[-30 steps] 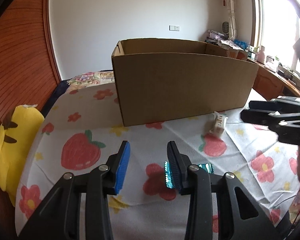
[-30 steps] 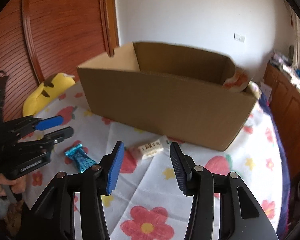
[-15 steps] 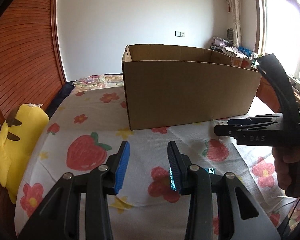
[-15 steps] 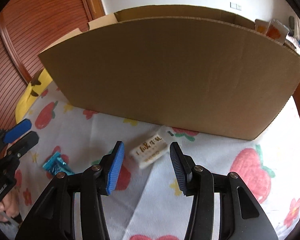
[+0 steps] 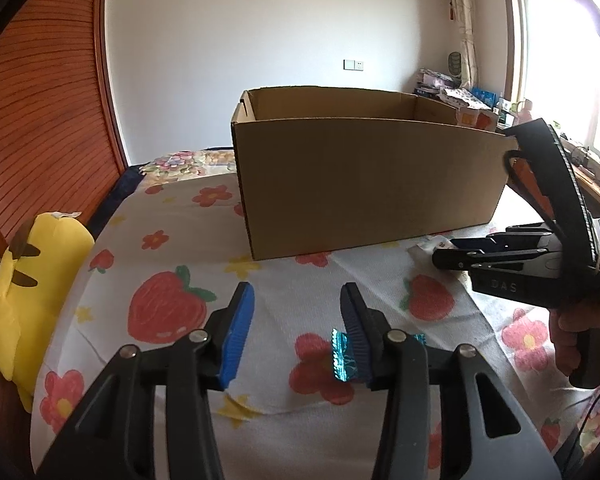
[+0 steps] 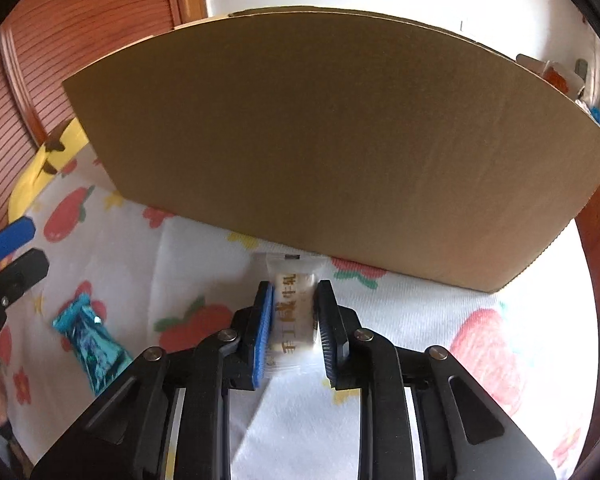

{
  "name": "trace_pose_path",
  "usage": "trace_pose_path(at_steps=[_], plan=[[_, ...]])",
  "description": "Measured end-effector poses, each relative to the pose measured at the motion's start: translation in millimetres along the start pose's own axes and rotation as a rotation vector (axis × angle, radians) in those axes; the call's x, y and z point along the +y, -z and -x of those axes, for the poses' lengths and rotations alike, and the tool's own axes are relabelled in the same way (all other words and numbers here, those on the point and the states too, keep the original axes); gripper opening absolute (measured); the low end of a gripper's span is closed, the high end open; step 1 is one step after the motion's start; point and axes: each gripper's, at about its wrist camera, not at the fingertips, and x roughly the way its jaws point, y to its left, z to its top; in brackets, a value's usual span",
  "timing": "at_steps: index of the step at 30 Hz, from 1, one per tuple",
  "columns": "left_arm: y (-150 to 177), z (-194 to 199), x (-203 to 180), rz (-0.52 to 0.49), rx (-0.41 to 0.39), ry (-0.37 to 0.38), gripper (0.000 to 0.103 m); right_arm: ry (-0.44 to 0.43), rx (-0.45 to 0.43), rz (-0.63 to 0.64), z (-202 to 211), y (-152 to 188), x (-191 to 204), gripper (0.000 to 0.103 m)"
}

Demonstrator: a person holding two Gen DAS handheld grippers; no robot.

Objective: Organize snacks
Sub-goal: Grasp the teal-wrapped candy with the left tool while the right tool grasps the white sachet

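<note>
The right tongs [image 6: 293,308] are clamped on a white sweet [image 6: 293,312]: both pads press its sides, and the packet lies lengthwise between them on the cloth [image 6: 204,256], its far end just short of the box [image 6: 332,140]. Their jaws have just been closing, with the sweet between them. In the left view these tongs show from the side, low and close to the near wall of the box, with a hand [image 5: 572,332] on the grip.

The left tongs [image 5: 298,320] stand partly apart with nothing between the pads; their jaws have just been opening a little. They hover over the cloth, nearer the camera than the box and apart from it. A blue foil sweet [image 5: 342,356] lies on the cloth under and partly behind their right-hand finger; whether it touches the pad I cannot tell. In the right view the foil sweet lies well to the left of the white one, farther from the box.

The box is open-topped brown cardboard, standing on the cloth printed with strawberries and flowers. A yellow plush [image 5: 24,300] lies off the left end of the box, at the cloth's edge beside the wooden wall panel [image 5: 40,120].
</note>
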Motion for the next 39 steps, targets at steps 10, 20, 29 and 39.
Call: trace_pose_path(at_steps=[10, 20, 29, 39], plan=[[14, -12, -14, -0.011, 0.133, 0.092, 0.047, -0.04, -0.055, 0.001, 41, 29, -12, 0.02], [11, -29, -27, 0.011, 0.209, 0.108, 0.049, -0.012, -0.097, 0.028, 73, 69, -22, 0.02], [15, -37, -46, -0.037, 0.224, 0.072, 0.052, -0.005, -0.089, 0.018, 68, 76, -42, 0.02], [15, -40, -50, -0.043, 0.207, 0.055, 0.057, -0.045, -0.062, -0.01, 60, 78, -47, 0.02]])
